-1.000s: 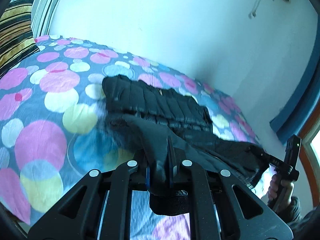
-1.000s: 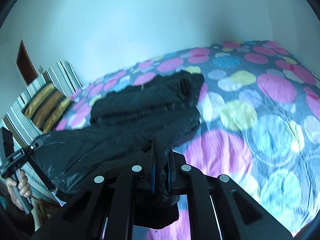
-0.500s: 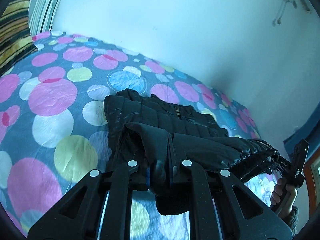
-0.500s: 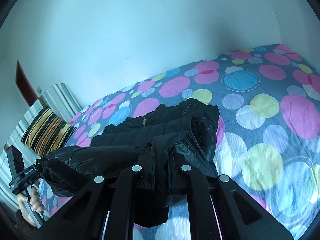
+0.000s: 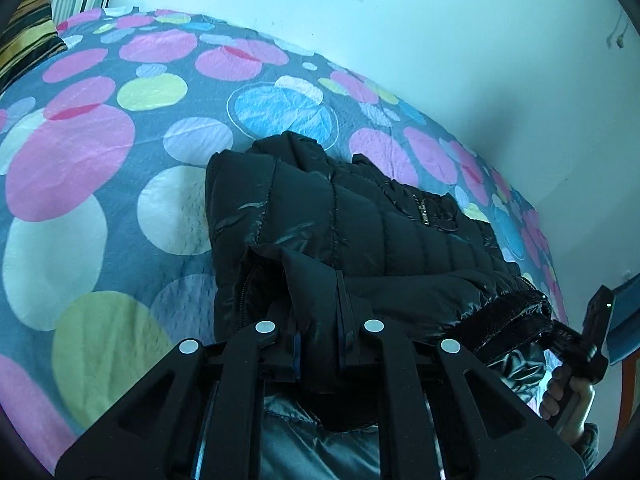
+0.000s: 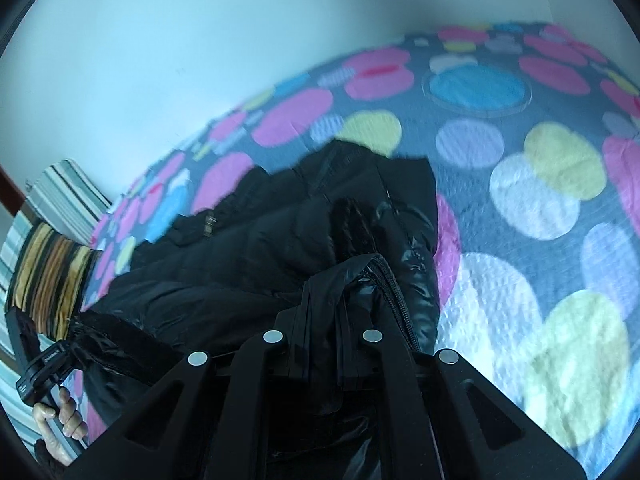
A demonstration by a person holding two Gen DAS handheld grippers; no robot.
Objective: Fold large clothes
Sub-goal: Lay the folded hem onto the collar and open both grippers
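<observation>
A black quilted puffer jacket (image 5: 360, 220) lies on the bed, with its near part lifted and doubled over the rest. My left gripper (image 5: 320, 332) is shut on a bunch of the jacket's edge near a zip. My right gripper (image 6: 324, 316) is shut on the other end of the same edge of the jacket (image 6: 260, 248), beside a zip line. The fabric hangs stretched between the two. In each wrist view the other gripper shows at the side, held by a hand: the right gripper (image 5: 576, 344) and the left gripper (image 6: 44, 360).
The bed cover (image 5: 80, 160) is grey with big pink, blue, yellow and white circles and spreads wide around the jacket (image 6: 520, 200). A striped pillow (image 5: 24, 40) lies at the head end (image 6: 48, 272). A pale wall (image 5: 400, 20) runs along the far side.
Both grippers have carried the held edge forward and lower over the lying jacket. The jacket now fills more of each view, and the lifted part lies closer upon the rest.
</observation>
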